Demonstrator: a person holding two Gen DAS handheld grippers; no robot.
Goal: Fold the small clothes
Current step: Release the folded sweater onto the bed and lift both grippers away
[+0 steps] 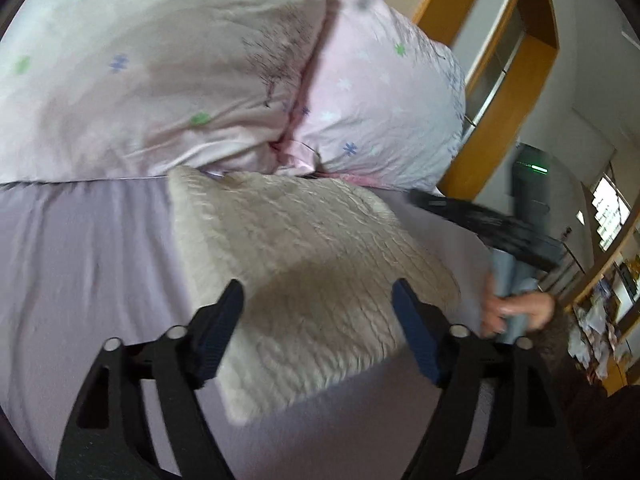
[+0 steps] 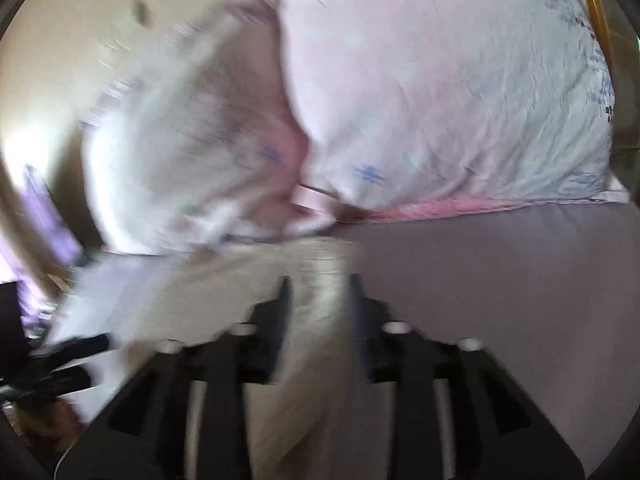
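Observation:
A cream ribbed knit garment (image 1: 304,264) lies folded into a rough rectangle on the lilac bed sheet (image 1: 80,280). My left gripper (image 1: 318,296) is open and empty, hovering over the garment's near part, fingers apart on either side. In the right wrist view, which is motion-blurred, the garment (image 2: 312,304) runs between my right gripper's (image 2: 318,284) partly open fingers; contact is unclear. The right gripper shows in the left wrist view (image 1: 480,224) as a dark blurred shape at the garment's right side, with a hand (image 1: 516,312) below it.
Two pink patterned pillows (image 1: 160,80) (image 1: 380,112) lie just behind the garment. A wooden headboard frame (image 1: 520,80) stands at the right. Shelves with clutter (image 1: 600,320) are at the far right. The sheet stretches out at the left and, in the right wrist view (image 2: 500,300), at the right.

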